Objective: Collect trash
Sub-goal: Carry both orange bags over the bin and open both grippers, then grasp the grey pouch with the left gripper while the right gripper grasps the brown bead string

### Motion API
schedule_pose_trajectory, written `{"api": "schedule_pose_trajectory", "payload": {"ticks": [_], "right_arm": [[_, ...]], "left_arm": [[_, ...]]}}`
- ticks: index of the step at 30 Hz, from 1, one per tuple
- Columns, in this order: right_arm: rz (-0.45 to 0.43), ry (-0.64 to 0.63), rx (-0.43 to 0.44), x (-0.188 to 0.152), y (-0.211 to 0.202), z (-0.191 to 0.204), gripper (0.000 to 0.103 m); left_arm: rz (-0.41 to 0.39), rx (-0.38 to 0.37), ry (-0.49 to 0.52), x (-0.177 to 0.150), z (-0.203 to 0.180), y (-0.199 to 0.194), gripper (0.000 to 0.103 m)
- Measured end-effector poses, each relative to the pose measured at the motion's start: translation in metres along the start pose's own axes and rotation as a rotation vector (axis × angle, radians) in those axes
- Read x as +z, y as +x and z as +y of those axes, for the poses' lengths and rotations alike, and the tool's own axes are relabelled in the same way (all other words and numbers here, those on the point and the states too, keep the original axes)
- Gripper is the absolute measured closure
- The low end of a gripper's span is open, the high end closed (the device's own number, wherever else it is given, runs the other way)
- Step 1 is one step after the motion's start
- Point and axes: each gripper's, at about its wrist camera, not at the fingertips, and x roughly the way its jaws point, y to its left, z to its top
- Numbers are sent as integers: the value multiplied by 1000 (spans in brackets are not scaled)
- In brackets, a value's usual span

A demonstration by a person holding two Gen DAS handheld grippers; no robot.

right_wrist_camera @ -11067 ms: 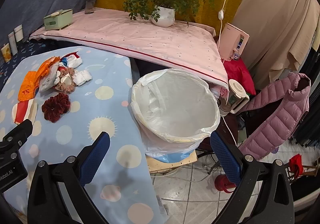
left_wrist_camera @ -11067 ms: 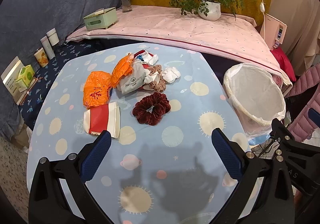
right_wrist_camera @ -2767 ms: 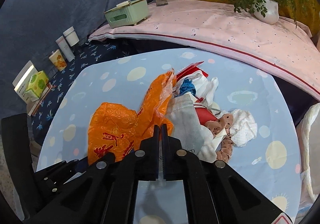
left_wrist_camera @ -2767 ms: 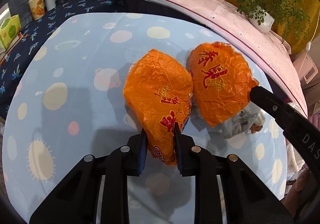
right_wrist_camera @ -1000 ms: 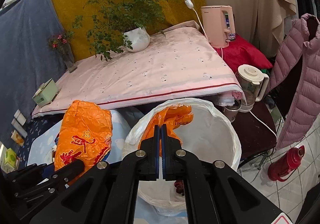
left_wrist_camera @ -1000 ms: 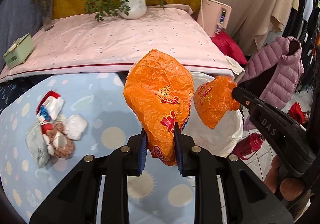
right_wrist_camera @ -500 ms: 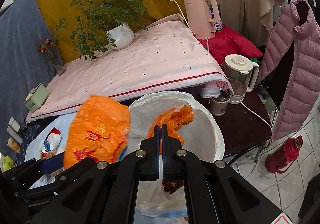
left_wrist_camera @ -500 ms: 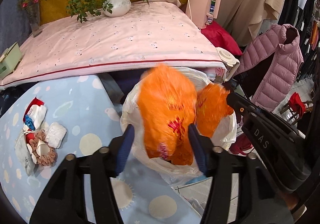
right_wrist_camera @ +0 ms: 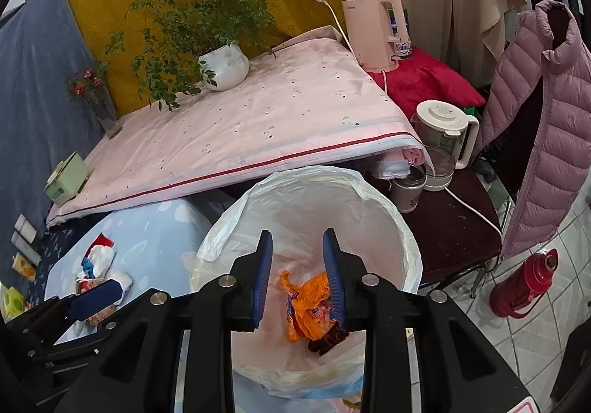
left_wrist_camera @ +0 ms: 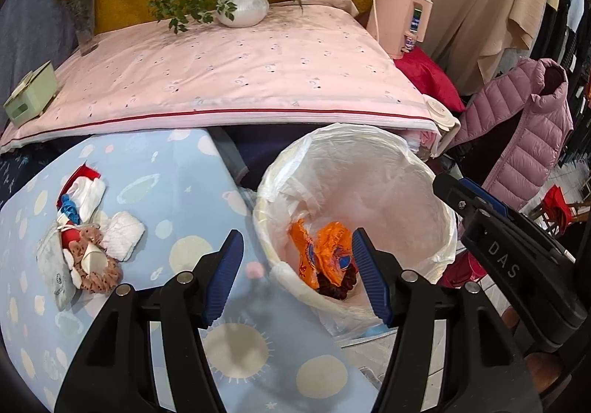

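**Both grippers empty over the bin**

Your left gripper (left_wrist_camera: 297, 274) hangs with its jaws spread wide and nothing between them, over the near rim of the bin (left_wrist_camera: 439, 198). Your right gripper (right_wrist_camera: 297, 278) is parted more narrowly, also empty, directly above the bin's mouth. Down inside the white liner lie the orange bags (right_wrist_camera: 306, 302), crumpled against a dark red scrunchie (right_wrist_camera: 327, 341). Left of the bin, on the blue table (left_wrist_camera: 184, 169), a small pile of scraps (left_wrist_camera: 85, 232) sits well apart from both grippers.
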Motion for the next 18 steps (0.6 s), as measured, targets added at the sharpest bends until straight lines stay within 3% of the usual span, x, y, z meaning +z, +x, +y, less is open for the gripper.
{"api": "schedule_pose_trajectory", "payload": {"ticks": [14, 18], "right_arm": [[20, -90, 44, -12, -5, 54, 67], [32, -117, 60, -18, -5, 73, 66]], "left_arm": [[-19, 72, -115, -15, 60, -19, 45], [-26, 95, -158, -23, 81, -25, 38]]}}
